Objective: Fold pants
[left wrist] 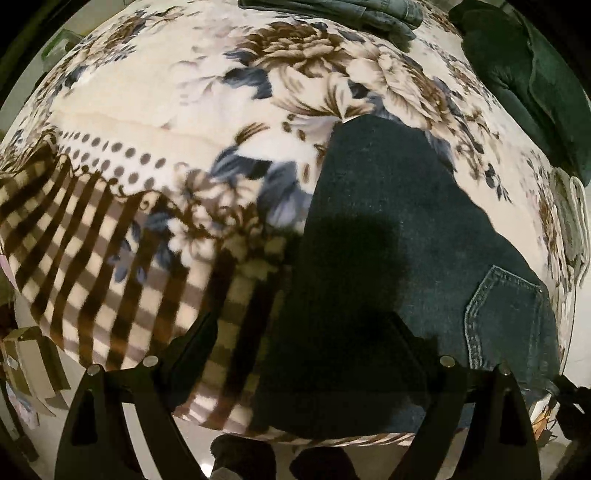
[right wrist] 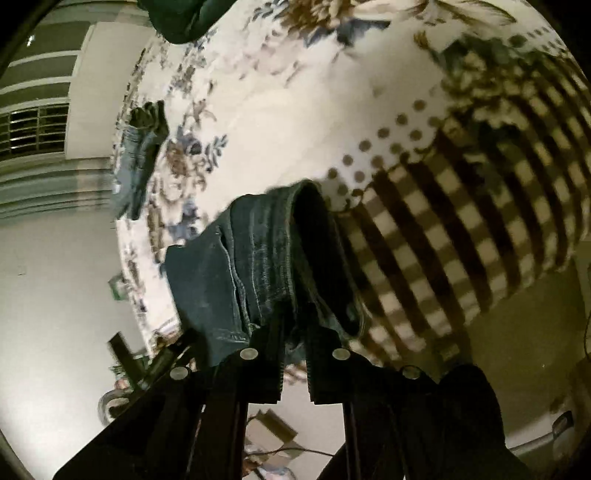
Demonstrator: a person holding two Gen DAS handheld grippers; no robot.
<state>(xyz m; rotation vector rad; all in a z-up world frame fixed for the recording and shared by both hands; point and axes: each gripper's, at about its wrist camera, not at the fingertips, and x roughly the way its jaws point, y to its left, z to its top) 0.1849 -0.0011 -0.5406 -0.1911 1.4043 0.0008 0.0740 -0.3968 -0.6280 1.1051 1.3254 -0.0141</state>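
Observation:
Dark blue jeans [left wrist: 391, 236] lie on a floral and checked blanket [left wrist: 155, 122], leg folded toward the front edge, a back pocket [left wrist: 506, 314] at the right. My left gripper [left wrist: 295, 350] hovers above the jeans, fingers wide apart and empty. In the right wrist view my right gripper [right wrist: 295, 350] is shut on a bunched hem of the jeans [right wrist: 266, 266] and holds it lifted over the blanket [right wrist: 332, 110].
A pile of other jeans [left wrist: 354, 14] lies at the far edge, also seen in the right wrist view [right wrist: 144, 155]. A dark green cushion [left wrist: 524, 81] sits at the far right. Cardboard [left wrist: 26, 354] lies on the floor by the bed's left side.

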